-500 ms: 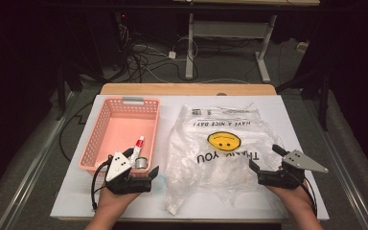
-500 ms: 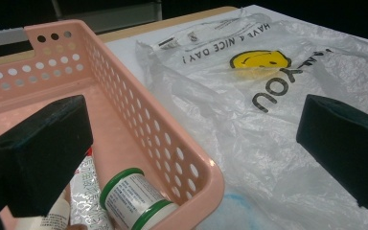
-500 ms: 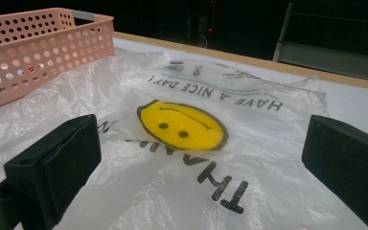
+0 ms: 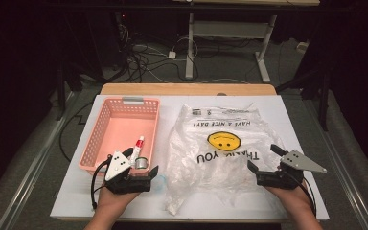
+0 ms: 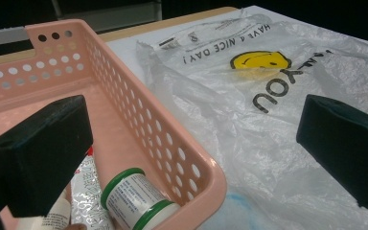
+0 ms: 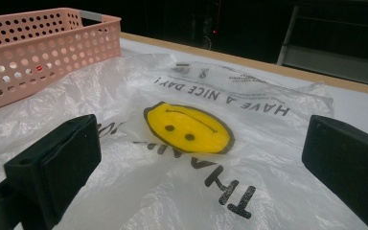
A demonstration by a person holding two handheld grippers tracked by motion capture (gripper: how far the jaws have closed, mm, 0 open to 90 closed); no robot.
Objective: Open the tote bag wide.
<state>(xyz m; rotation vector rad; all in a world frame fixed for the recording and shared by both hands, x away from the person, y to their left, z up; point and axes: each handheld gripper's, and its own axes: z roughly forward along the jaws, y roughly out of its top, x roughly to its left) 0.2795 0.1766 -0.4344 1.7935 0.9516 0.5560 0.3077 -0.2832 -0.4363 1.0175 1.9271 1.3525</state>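
1. On the bench (image 4: 278, 108), white-topped with a wooden far edge, we log every item of the job; the person's hands come in at its near edge.
2. Plastic bag (image 4: 220, 153): clear, crumpled, printed with a yellow smiley and "THANK YOU", lying flat at the middle, just beside the basket's right wall. We judge it the receiving item, its mouth not yet opened.
3. Pink basket (image 4: 106, 125): perforated, at the bench's left half, holding the small goods in its near corner.
4. Left gripper (image 4: 133, 173): jaws wide, nothing between them, at the basket's near right corner, straddling that corner in the left gripper view.
5. Right gripper (image 4: 264, 167): jaws wide, empty, over the bag's right edge, facing the print.
6. Tube (image 4: 138, 144): white with red cap, lying in the basket.
7. Small jar (image 5: 136, 196): green-rimmed, on its side, touching the tube.

Step, as we judge it: approach, before any grasp. Next, we expect, the left gripper must dip into the basket while the right pinches a bag layer.
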